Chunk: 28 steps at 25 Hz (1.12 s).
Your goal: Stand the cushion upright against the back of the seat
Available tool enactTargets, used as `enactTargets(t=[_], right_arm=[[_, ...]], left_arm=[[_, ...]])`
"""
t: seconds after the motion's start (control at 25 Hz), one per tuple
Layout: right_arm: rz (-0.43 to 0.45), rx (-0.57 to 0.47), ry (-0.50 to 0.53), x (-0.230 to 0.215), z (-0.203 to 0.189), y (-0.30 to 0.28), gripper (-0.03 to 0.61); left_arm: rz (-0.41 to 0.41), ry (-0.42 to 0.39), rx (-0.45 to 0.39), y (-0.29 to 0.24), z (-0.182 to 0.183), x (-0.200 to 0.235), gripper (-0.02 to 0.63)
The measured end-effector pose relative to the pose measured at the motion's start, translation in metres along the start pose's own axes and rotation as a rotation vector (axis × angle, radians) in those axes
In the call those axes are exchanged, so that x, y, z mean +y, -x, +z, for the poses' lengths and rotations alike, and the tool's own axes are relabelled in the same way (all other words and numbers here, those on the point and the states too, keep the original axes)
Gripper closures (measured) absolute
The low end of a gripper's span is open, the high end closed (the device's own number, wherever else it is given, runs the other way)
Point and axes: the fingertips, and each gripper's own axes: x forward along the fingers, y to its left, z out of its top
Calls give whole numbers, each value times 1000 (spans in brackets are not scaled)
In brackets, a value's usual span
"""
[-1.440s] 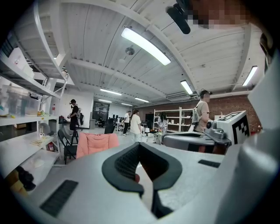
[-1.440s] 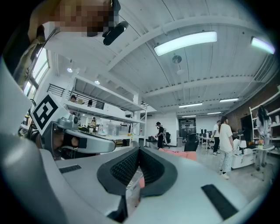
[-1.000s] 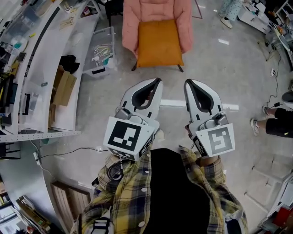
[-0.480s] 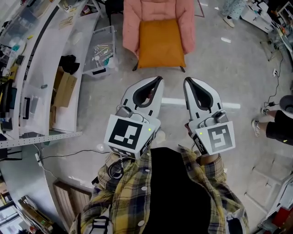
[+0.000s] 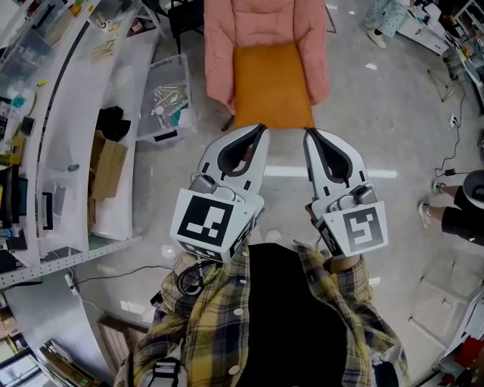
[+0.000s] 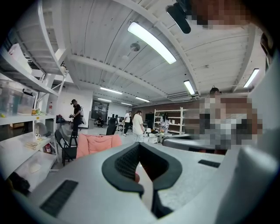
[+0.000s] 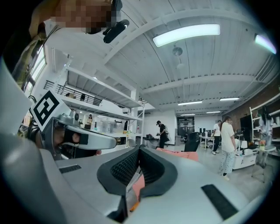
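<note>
Probably the orange cushion (image 5: pixel 272 83) is to be handled as a soft, light thing that sags when lifted, so it is best taken at its two near corners. It is seen lying flat on the seat of the pink armchair (image 5: pixel 219 45), at the top centre of the head view. It is plain, rectangular and smooth. The jaws of the left gripper (image 5: pixel 261 132) and the right gripper (image 5: pixel 310 134) are closed together on nothing, just below the cushion's near edge in the frame.

Matt orange cloth cushion (image 5: pixel 272 85), quilted pink fabric armchair (image 5: pixel 261 21), smooth grey floor (image 5: pixel 386 121), clear plastic box (image 5: pixel 170 94)
</note>
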Motion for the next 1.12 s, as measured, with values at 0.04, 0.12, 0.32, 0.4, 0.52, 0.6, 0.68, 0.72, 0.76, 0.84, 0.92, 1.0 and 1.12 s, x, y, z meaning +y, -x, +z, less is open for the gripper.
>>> enactTargets(t=[0.04, 0.12, 0.32, 0.4, 0.52, 0.6, 0.68, 0.72, 0.76, 0.84, 0.92, 1.0, 1.12], right_arm=[[-7, -2, 4, 0, 2, -10, 561], [-22, 0, 9, 1, 4, -29, 561], [-69, 1, -12, 3, -2, -67, 561], [-89, -3, -16, 3, -5, -77, 561], [-113, 1, -10, 3, -6, -88, 561], [-123, 23, -4, 2, -3, -97, 561], [-131, 48, -7, 1, -2, -104, 561], [-137, 57, -6, -2, -3, -106, 561], [-143, 60, -3, -5, -4, -109, 561], [-151, 52, 7, -13, -4, -114, 561], [-156, 49, 8, -22, -4, -118, 561], [-160, 57, -13, -32, -6, -122, 561], [-160, 62, -30, -50, -11, -127, 561]], left_arm=[[-5, -1, -1, -2, 2, 10, 611], [-13, -3, -3, -6, 5, 30, 611], [-43, -5, 2, -16, 8, 72, 611], [-59, -4, 6, -21, 8, 83, 611], [-84, 3, 16, -28, 5, 96, 611], [-99, 10, 24, -33, 4, 102, 611], [-111, 14, 31, -39, 2, 107, 611], [-115, 16, 34, -43, 1, 109, 611], [-118, 17, 37, -48, 0, 110, 611], [-122, 19, 40, -57, -1, 113, 611], [-122, 23, 42, -66, 0, 115, 611], [-117, 24, 42, -76, 1, 117, 611], [-101, 26, 45, -91, 2, 120, 611]])
